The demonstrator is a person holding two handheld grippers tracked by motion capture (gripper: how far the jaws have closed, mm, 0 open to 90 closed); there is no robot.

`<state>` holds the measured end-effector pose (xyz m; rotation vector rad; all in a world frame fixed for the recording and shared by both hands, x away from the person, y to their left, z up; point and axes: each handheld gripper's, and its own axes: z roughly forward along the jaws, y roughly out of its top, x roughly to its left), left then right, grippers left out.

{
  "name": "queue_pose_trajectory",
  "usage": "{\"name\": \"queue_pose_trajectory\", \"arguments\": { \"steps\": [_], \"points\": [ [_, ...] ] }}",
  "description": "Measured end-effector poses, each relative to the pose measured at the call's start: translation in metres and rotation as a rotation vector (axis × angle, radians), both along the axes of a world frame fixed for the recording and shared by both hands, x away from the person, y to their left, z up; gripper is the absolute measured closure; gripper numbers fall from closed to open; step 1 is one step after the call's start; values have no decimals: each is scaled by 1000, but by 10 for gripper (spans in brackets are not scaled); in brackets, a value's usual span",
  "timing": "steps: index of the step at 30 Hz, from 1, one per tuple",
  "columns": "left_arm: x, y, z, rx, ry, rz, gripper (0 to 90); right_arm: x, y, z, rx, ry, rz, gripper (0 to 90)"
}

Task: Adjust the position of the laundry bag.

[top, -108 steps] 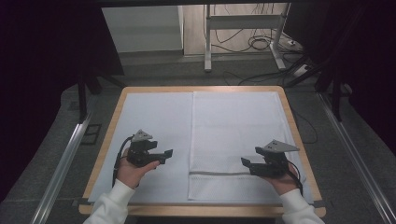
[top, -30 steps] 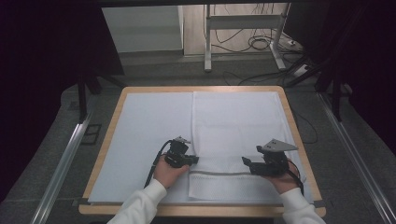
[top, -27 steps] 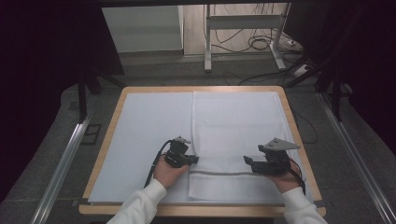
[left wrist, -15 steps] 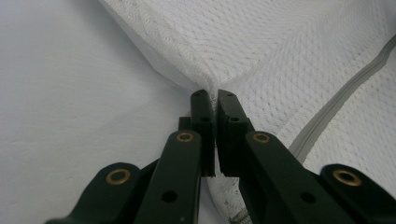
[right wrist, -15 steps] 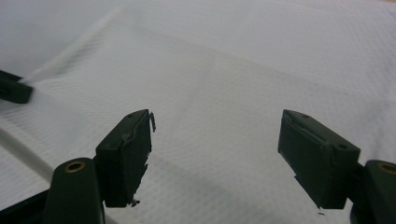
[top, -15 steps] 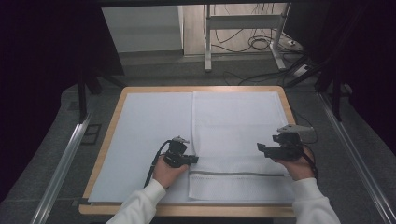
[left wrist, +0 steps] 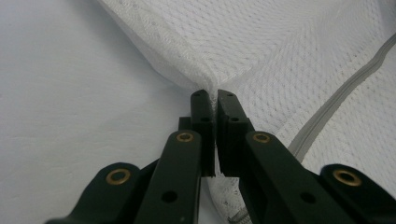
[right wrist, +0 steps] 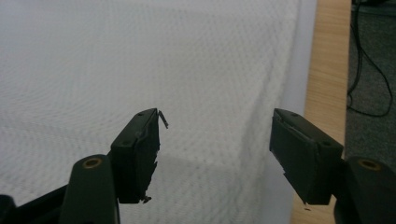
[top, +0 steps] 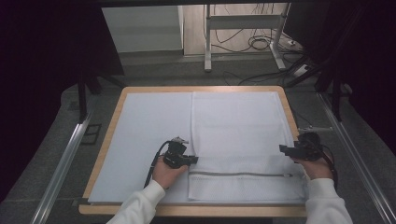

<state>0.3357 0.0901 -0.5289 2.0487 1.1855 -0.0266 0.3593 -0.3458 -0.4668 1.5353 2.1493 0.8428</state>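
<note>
A white mesh bag [top: 238,126] with a grey zipper [top: 238,174] lies flat on the right half of the table. My left gripper [top: 191,160] is shut on the bag's left edge just above the zipper. In the left gripper view the mesh bag [left wrist: 280,46] puckers where the left gripper [left wrist: 212,95] pinches it, with the zipper [left wrist: 341,98] running off to the right. My right gripper [top: 283,149] is at the bag's right edge, open. Its jaws have just been closing a little. In the right gripper view the right gripper [right wrist: 215,119] hovers over the mesh bag [right wrist: 140,56] with nothing pinched.
A white sheet [top: 144,126] covers the wooden table [top: 107,140], whose bare rim [right wrist: 327,70] runs just right of the bag. Metal rails [top: 65,158] flank the table. Beyond the far edge, cables [top: 261,44] lie on the floor by a metal stand.
The right gripper has moved from near the zipper's right end out to the bag's right edge. The left gripper, earlier off to the left on the sheet, has stayed still for the last second.
</note>
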Motion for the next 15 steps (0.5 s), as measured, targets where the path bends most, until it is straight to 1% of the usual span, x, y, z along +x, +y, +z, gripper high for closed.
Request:
{"name": "queue_pose_trajectory", "arguments": {
  "steps": [2, 7, 11, 13, 15],
  "points": [
    [0, 0, 0, -8, -1, 6, 879, 1, -6, -3, 3, 12, -13, 357],
    [0, 0, 0, -4, -1, 1, 879, 3, -11, -6, -4, 35, -29, 377],
    [0, 0, 0, -5, -1, 3, 880, 4, -14, -12, -7, 75, -38, 403],
    [0, 0, 0, -6, -1, 3, 879, 6, -17, -18, -9, 98, -40, 432],
    [0, 0, 0, -7, -2, 4, 880, 7, -18, -22, -13, 111, -45, 451]
  ]
}}
